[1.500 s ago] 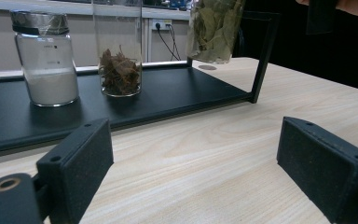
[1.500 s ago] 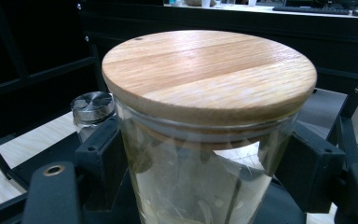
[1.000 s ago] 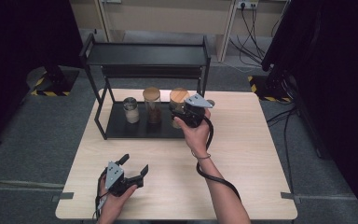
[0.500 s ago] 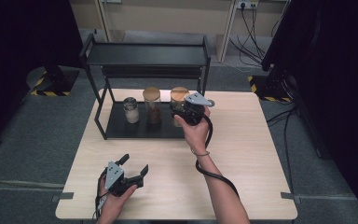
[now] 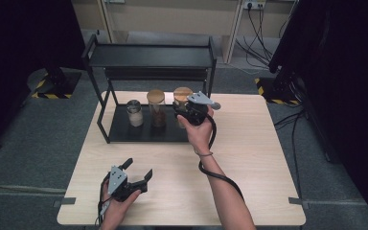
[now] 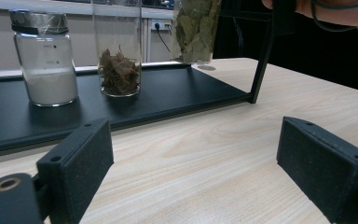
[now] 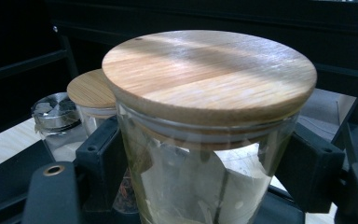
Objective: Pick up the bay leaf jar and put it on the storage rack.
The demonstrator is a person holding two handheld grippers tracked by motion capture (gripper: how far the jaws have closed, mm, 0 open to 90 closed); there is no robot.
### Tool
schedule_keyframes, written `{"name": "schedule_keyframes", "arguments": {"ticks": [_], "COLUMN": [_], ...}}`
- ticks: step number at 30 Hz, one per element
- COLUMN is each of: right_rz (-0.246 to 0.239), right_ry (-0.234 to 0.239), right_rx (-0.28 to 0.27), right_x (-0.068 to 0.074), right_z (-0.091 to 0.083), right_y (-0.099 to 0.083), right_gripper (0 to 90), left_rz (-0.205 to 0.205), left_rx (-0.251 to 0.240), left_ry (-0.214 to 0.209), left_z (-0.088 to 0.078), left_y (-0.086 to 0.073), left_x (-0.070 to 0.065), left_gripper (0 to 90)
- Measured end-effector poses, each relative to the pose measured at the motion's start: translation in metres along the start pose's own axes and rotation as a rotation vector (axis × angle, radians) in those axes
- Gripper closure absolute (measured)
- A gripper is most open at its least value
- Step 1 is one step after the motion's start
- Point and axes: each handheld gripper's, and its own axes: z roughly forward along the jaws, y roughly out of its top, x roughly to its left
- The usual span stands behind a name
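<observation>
Bench: a light wooden bench (image 5: 249, 158) with a visible grain; it stands on a grey floor (image 5: 38, 143).
Room: dark curtains hang at both sides, cables run along the back wall, and yellow-black striped feet (image 5: 52, 88) stand on the floor.
Rack: a black metal rack (image 5: 148, 57) with two levels stands at the far left part of the bench; its lower tray (image 6: 177, 91) carries the jars.
Leaf jar: a tall glass jar (image 7: 205, 172) with a round wooden lid (image 7: 209, 70) and green leaves inside; it is at the right end of the row, at the right edge of the lower tray.
Axis: the long axis of the leaf jar is vertical; the lid points up and looks level.
Right gripper: the right gripper (image 5: 191, 111) has its fingers (image 7: 98, 154) pressed on both sides of the leaf jar, just under the lid.
Left gripper: the left gripper (image 5: 136, 172) rests low at the near left part of the bench, well apart from the rack; its fingers (image 6: 81, 158) stand wide apart with nothing between them.
Other jars: a middle jar (image 6: 119, 70) with brown dried pieces and a short jar (image 6: 49, 65) with white powder stand upright to the left of the leaf jar.
</observation>
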Motion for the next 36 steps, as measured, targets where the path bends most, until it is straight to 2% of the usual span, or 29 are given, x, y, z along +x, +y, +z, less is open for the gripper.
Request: {"name": "schedule_keyframes", "arguments": {"ticks": [16,36], "right_rz": [0.024,0.027], "right_ry": [-0.019,-0.025], "right_rx": [0.032,0.047], "right_x": [-0.005,-0.004], "right_z": [0.015,0.032], "right_y": [-0.008,-0.011], "right_gripper": [25.4,25.4], "left_rz": [0.000,0.003], "left_rx": [-0.001,-0.007], "left_ry": [-0.001,-0.002], "left_z": [0.000,-0.001], "left_y": [0.000,0.000], "left_x": [0.000,0.000], "left_gripper": [10.3,10.3]}}
